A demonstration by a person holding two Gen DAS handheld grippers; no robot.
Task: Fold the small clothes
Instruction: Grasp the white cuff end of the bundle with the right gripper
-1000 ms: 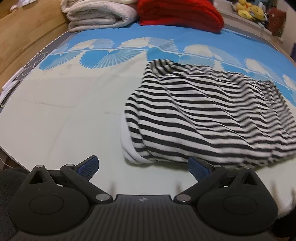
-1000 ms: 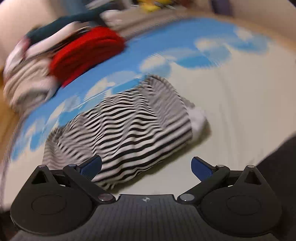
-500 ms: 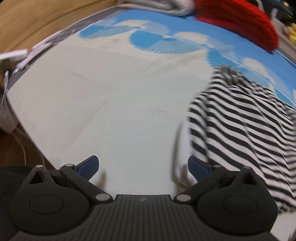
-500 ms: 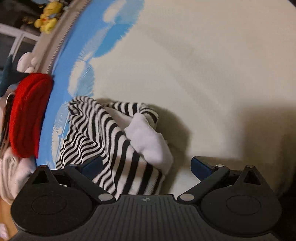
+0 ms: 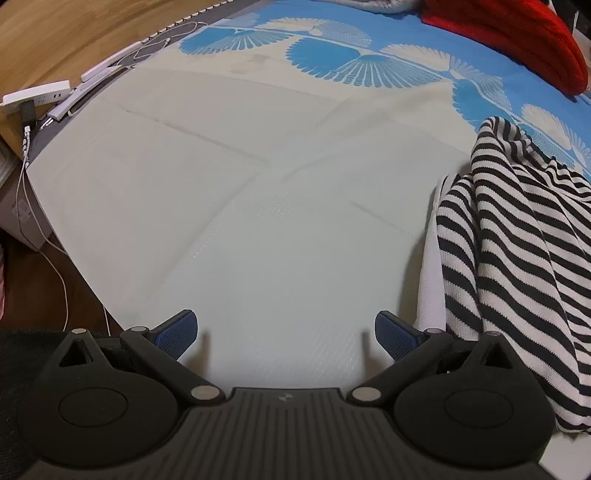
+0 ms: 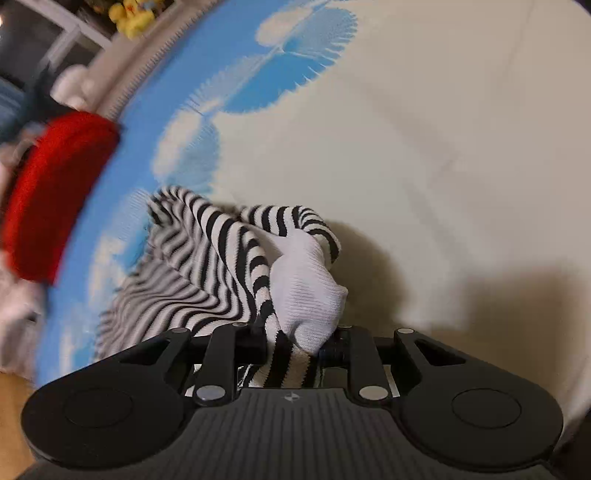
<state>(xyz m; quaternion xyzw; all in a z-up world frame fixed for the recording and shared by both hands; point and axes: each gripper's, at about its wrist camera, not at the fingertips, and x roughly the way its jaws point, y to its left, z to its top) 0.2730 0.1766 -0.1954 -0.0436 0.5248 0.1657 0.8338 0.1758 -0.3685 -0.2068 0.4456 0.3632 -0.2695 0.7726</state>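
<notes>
Folding is only beginning: right gripper [image 6: 295, 347] is clamping the crumpled striped garment [image 6: 221, 273], left gripper [image 5: 284, 332] is hovering spread wide and empty.

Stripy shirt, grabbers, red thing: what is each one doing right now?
Stripy shirt: crumpled on the bed, one corner pinched.
Right gripper: shut on the shirt's edge.
Left gripper: open, empty, over bare sheet beside the shirt.
Red thing: folded, lying at the far edge.
</notes>
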